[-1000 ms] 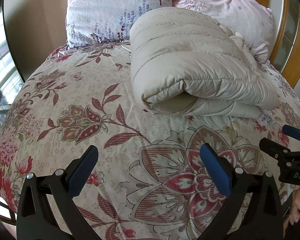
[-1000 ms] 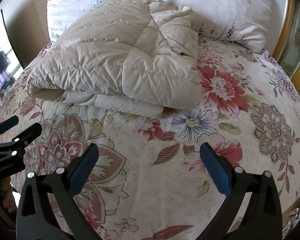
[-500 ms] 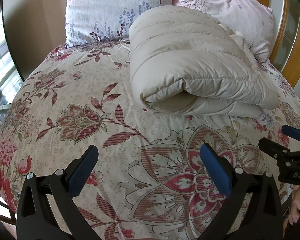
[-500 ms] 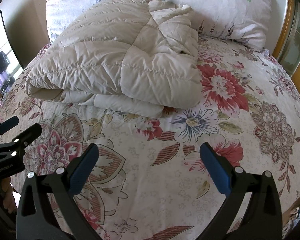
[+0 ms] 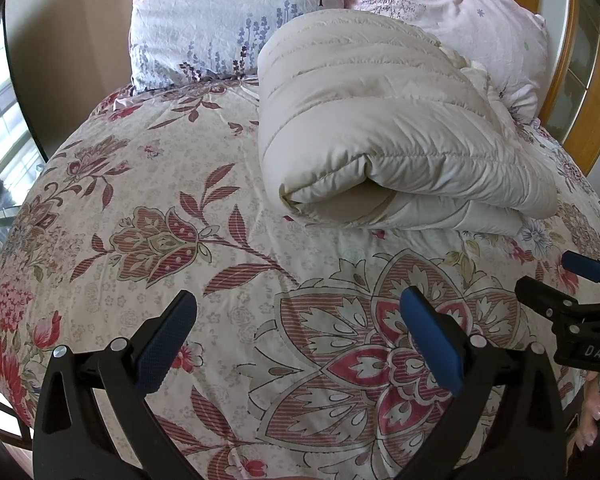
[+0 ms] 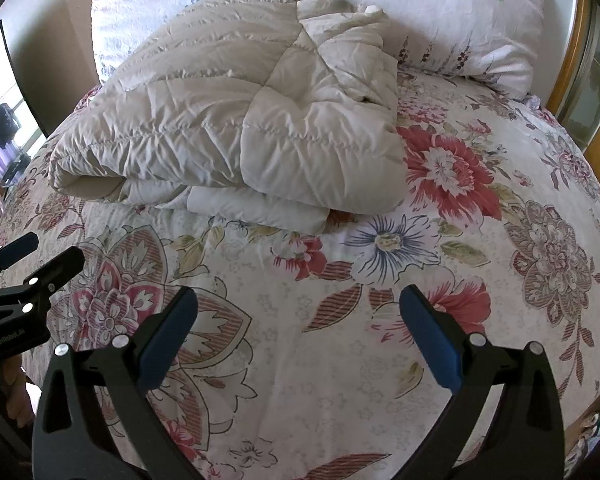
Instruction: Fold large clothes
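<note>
A cream quilted down coat (image 5: 384,128) lies folded into a thick bundle on the floral bedspread (image 5: 148,200), near the pillows; it also shows in the right wrist view (image 6: 236,120). My left gripper (image 5: 298,308) is open and empty, hovering over the bedspread well short of the bundle. My right gripper (image 6: 298,308) is open and empty, likewise in front of the bundle. The right gripper shows at the right edge of the left wrist view (image 5: 556,280), and the left gripper at the left edge of the right wrist view (image 6: 40,256).
Two floral pillows (image 5: 236,20) (image 6: 440,12) lean against the wooden headboard (image 5: 560,60) behind the coat. A window (image 5: 0,140) is on the left. The floral bedspread (image 6: 500,240) stretches around the bundle.
Both grippers have barely shifted; the coat bundle sits slightly lower in both views. Nothing was gripped or released.
</note>
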Tool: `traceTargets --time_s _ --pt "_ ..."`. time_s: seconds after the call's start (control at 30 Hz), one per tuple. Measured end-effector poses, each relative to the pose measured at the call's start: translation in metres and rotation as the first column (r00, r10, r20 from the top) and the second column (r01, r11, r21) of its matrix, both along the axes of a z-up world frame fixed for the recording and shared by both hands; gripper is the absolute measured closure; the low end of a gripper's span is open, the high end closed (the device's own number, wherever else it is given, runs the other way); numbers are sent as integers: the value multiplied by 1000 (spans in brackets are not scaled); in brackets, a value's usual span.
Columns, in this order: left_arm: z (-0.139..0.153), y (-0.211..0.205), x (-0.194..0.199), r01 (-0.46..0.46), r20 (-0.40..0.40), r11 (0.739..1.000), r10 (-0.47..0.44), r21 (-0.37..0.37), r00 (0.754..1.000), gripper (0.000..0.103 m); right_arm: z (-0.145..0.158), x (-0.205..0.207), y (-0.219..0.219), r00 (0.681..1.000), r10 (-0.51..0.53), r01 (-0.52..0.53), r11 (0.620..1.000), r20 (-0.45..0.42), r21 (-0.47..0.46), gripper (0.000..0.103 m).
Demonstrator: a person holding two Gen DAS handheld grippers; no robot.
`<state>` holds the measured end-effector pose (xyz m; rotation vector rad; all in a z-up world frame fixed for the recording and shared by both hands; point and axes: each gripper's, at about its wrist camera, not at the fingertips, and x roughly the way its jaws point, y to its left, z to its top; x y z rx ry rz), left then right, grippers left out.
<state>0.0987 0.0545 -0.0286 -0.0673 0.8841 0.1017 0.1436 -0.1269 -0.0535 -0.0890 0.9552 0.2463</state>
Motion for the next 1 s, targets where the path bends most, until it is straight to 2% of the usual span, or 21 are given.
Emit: traceTargets --time_s 1.0 --pt "-4 -2 0 3 -5 1000 -3 -1 1000 1 -3 3 0 1000 8 -8 1000 -16 12 2"
